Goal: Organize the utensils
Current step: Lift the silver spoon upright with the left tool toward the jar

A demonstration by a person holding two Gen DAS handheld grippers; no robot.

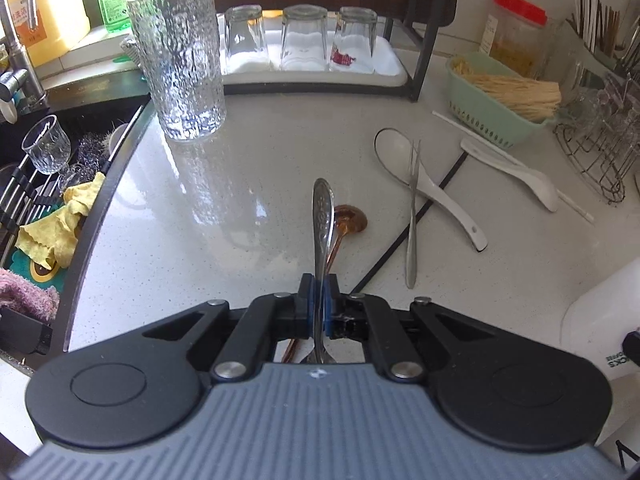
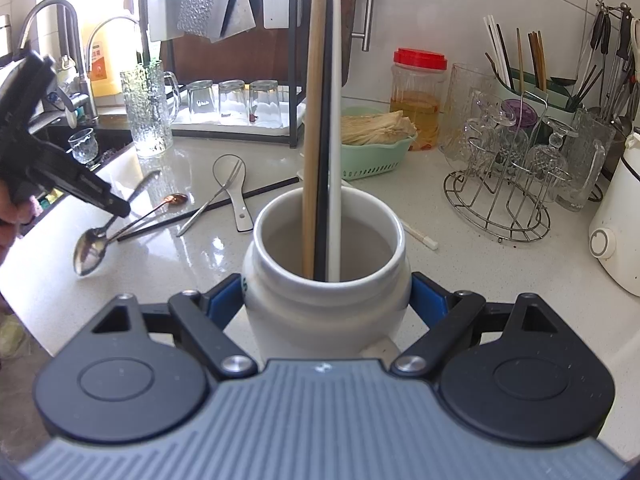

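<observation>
Blue-padded, the left hand-held gripper point(image 1: 319, 306) pinches one embossed steel spoon point(image 1: 322, 216) above the counter point(image 1: 240, 200). The right hand-held gripper point(image 2: 326, 298) clasps a white ceramic jar point(image 2: 326, 280) holding three chopsticks point(image 2: 322, 120): wooden, black, white. One copper spoon point(image 1: 352, 218), one steel fork point(image 1: 412, 216) and two white ladles point(image 1: 420, 176) lie on the speckled pale counter, near three upturned glasses point(image 1: 302, 36).

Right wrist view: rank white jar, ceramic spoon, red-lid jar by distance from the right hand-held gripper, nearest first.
1. White jar: between the right hand-held gripper fingers, dead center.
2. Ceramic spoon: mid-counter, ahead and left.
3. Red-lid jar: back by the wall, right of center.
</observation>
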